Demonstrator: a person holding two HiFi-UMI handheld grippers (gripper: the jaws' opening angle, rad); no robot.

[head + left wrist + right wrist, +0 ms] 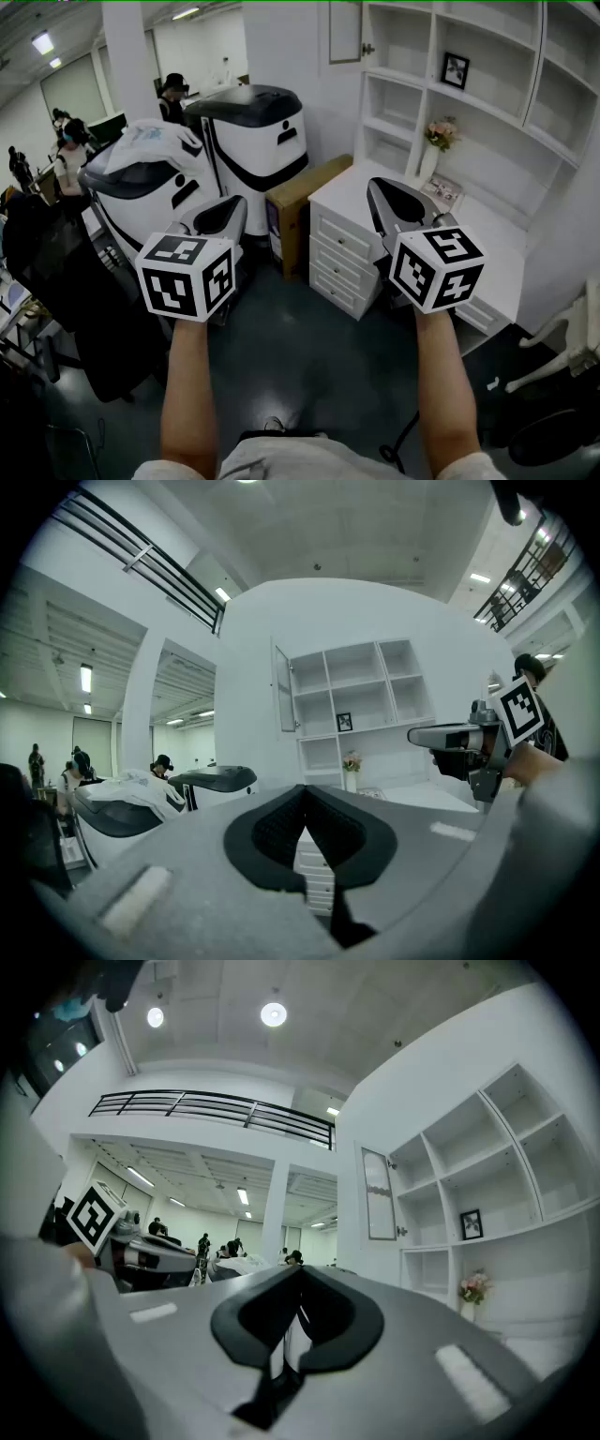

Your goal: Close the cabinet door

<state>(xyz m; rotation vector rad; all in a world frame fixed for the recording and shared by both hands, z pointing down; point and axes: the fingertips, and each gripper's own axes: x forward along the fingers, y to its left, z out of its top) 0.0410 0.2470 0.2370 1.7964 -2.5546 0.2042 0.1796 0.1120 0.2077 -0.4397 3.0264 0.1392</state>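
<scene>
The white cabinet door (345,30) stands open at the top left of the white shelf unit (487,103), with a small knob on its right edge. It also shows in the left gripper view as the cabinet door (283,688) and in the right gripper view as the cabinet door (379,1194), far ahead of both. My left gripper (236,204) and right gripper (377,187) are held level side by side, well below and short of the door. In each gripper view the jaws meet at the tip, left gripper (302,794) and right gripper (300,1274), with nothing between them.
A white drawer cabinet (342,248) stands under the shelves, with a cardboard box (305,192) to its left. Two large white and black machines (248,141) fill the left. A flower vase (439,136) and a framed picture (456,70) sit on the shelves. People stand at the far left.
</scene>
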